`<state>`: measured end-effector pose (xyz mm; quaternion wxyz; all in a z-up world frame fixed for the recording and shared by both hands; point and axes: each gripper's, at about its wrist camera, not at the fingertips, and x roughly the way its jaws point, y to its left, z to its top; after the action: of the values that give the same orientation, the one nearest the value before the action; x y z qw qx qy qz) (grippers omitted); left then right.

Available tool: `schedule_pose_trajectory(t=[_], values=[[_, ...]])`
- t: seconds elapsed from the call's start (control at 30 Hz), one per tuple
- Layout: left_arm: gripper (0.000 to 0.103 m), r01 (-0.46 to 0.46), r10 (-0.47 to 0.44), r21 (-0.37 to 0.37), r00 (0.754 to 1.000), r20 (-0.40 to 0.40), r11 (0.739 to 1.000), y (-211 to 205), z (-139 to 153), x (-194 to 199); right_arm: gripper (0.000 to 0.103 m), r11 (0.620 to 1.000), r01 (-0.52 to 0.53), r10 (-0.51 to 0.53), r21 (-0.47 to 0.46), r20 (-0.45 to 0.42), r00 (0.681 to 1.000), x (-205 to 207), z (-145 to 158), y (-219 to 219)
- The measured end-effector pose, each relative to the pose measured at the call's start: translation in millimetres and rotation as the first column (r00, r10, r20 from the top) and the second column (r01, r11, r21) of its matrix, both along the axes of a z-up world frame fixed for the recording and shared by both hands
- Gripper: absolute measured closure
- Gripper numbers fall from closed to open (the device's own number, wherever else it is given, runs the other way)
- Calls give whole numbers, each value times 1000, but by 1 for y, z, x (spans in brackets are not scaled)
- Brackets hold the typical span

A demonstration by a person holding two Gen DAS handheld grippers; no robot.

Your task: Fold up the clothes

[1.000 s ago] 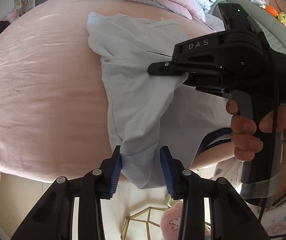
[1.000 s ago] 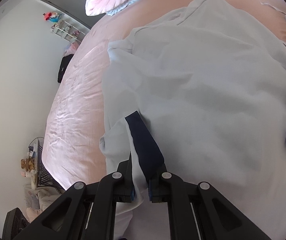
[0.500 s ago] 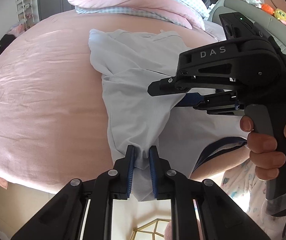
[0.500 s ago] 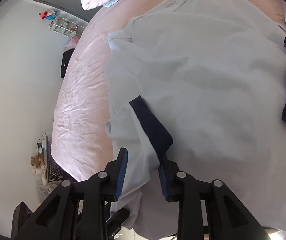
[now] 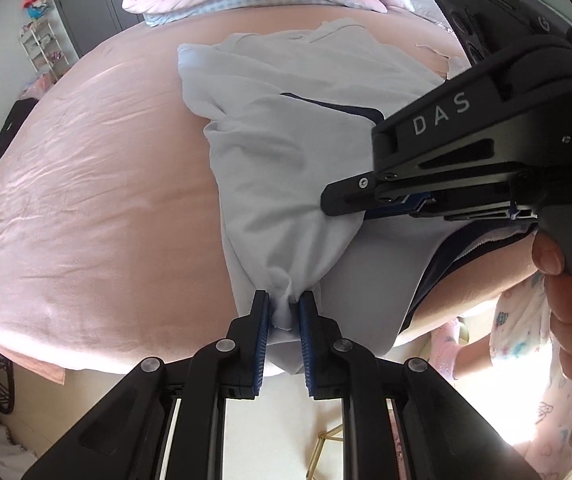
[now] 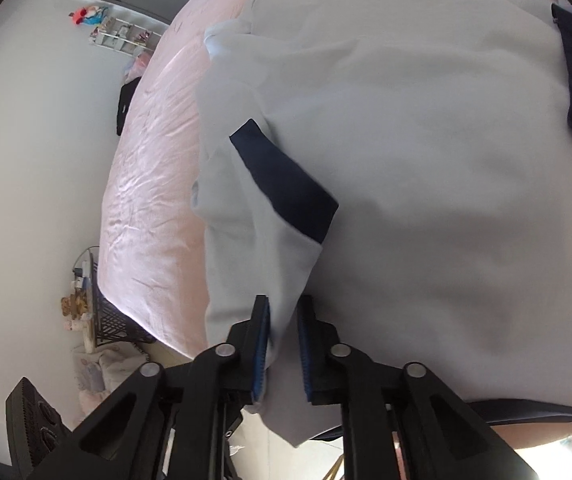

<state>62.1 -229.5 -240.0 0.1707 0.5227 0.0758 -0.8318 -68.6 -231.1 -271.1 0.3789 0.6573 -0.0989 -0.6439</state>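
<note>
Both claws are now biting the pale shirt [image 5: 286,168] lying on the pink bed [image 5: 98,200], the left gripper [image 5: 284,312] having pinched its bottom edge and the right gripper [image 6: 283,320] snapping shut again nearby, so folding is starting.

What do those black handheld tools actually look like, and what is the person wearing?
Each tool is matte black. The left tool has two angular fingers with ribbed blue pads and silver pivot screws. The right tool has a pistol-style grey handle, white "DAS" lettering, a small green light and a thin black cable. The person wears a light sleeve with pastel prints.
</note>
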Motion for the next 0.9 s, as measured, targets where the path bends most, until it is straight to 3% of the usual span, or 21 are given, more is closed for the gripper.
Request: schedule_pose_trajectory(t=[0.17, 0.43, 0.67, 0.9], values=[[90, -26, 27, 41, 1000, -3, 999, -6, 5, 6, 99, 1000, 6, -6, -6, 10, 1000, -2, -6, 3], [89, -100, 121, 185, 987, -107, 978, -27, 37, 1, 99, 999, -41, 41, 7, -7, 999, -2, -3, 2], [89, -150, 169, 168, 980, -104, 974, -32, 43, -6, 96, 996, -73, 77, 45, -92, 993, -1, 22, 15], [89, -146, 165, 198, 983, -81, 969, -36, 24, -23, 94, 998, -28, 37, 60, -147, 988, -12, 41, 57]])
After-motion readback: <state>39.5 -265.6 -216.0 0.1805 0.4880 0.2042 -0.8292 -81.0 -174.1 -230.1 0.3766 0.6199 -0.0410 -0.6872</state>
